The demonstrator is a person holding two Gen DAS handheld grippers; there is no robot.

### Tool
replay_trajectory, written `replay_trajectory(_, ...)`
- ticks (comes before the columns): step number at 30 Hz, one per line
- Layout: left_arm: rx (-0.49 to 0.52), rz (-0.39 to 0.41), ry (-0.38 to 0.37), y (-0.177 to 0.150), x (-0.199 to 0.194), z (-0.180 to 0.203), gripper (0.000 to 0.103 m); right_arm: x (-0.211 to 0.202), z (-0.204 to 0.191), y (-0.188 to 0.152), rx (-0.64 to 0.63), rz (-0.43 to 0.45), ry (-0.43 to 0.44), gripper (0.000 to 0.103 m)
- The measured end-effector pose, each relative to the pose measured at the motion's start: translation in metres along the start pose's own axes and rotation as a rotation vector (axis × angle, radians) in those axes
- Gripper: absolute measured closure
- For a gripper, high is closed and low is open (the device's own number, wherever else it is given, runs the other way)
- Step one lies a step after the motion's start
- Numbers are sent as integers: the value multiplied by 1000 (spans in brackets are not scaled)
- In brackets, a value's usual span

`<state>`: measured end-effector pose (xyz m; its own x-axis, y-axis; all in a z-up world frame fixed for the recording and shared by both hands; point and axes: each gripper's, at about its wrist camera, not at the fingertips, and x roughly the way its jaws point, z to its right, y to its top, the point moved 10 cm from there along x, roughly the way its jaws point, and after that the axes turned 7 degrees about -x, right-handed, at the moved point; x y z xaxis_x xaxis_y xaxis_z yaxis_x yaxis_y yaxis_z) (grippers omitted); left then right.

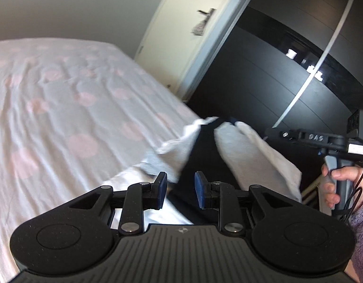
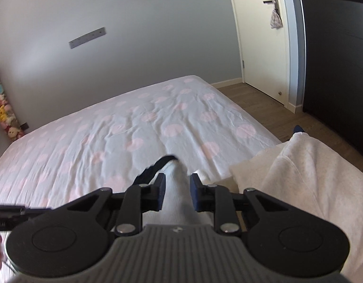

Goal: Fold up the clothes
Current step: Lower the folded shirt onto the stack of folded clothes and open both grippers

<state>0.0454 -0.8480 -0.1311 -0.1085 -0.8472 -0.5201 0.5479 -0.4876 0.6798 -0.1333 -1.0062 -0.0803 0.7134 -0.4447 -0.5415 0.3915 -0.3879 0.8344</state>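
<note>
A white and pale grey garment point(image 1: 247, 155) with dark navy trim hangs in the air over the bed's near corner, blurred. My left gripper point(image 1: 180, 188) is shut on the garment, and dark fabric runs between its blue pads point(image 1: 161, 188). In the right wrist view my right gripper point(image 2: 177, 188) is shut on a white fold of the same garment point(image 2: 176, 202), with a navy strip point(image 2: 158, 165) sticking out ahead. More of its fleecy cloth point(image 2: 311, 176) drapes to the right. A hand point(image 1: 335, 179) holds the right tool at the far right of the left wrist view.
The bed point(image 2: 110, 129) has a wrinkled white sheet with pink dots and fills the space ahead. A dark wardrobe point(image 2: 335, 59) and a cream door point(image 2: 259, 35) stand to the right, across a strip of wooden floor point(image 2: 264, 101). Stuffed toys point(image 2: 4, 118) are stacked at the far left.
</note>
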Motion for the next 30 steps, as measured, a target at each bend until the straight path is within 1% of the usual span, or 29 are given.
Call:
replay_trajectory(1, 17, -1, -18, -4, 1, 12, 80, -6, -4, -8, -14, -1, 1, 84)
replay_trajectory(4, 83, -9, -61, -17, 5, 45, 80, -20, -10, -31, -49, -12, -19, 85)
replay_trajectory(7, 164, -41, -68, -36, 16, 67, 80, -20, -6, -51, -44, -44, -39, 87)
replay_trajectory(8, 182, -56, -64, -42, 21, 69, 80, -17, -2, -57, -37, -53, -52, 90)
replay_trajectory(9, 200, -72, -58, -49, 25, 70, 80, -14, 3, -62, -32, -59, -69, 99)
replay_trajectory(10, 218, -87, -52, -56, 30, 70, 81, -11, 8, -65, -16, -63, -73, 102)
replay_trajectory(12, 228, -108, -37, -65, 38, 65, 83, -2, 19, -71, 30, -68, -67, 103)
replay_trajectory(14, 238, -120, -23, -71, 43, 59, 83, 5, 25, -74, 59, -66, -57, 103)
replay_trajectory(17, 261, -129, -20, -74, 46, 57, 84, 14, 28, -77, 54, -68, -64, 103)
replay_trajectory(20, 240, -141, -27, -74, 47, 52, 84, 20, 28, -77, 66, -70, -71, 103)
replay_trajectory(22, 250, -149, -23, -75, 44, 54, 84, 21, 27, -75, 67, -78, -73, 103)
replay_trajectory(23, 257, -153, -20, -75, 42, 55, 84, 20, 27, -75, 67, -81, -78, 103)
replay_trajectory(27, 310, -126, 2, -77, 27, 66, 83, -5, 18, -72, 63, -53, -99, 103)
replay_trajectory(28, 324, -122, 12, -78, 23, 67, 82, -11, 15, -71, 62, -46, -104, 98)
replay_trajectory(29, 338, -117, 22, -80, 18, 69, 82, -18, 13, -71, 60, -38, -109, 95)
replay_trajectory(30, 341, -112, 28, -80, 12, 70, 81, -25, 11, -70, 59, -31, -114, 85)
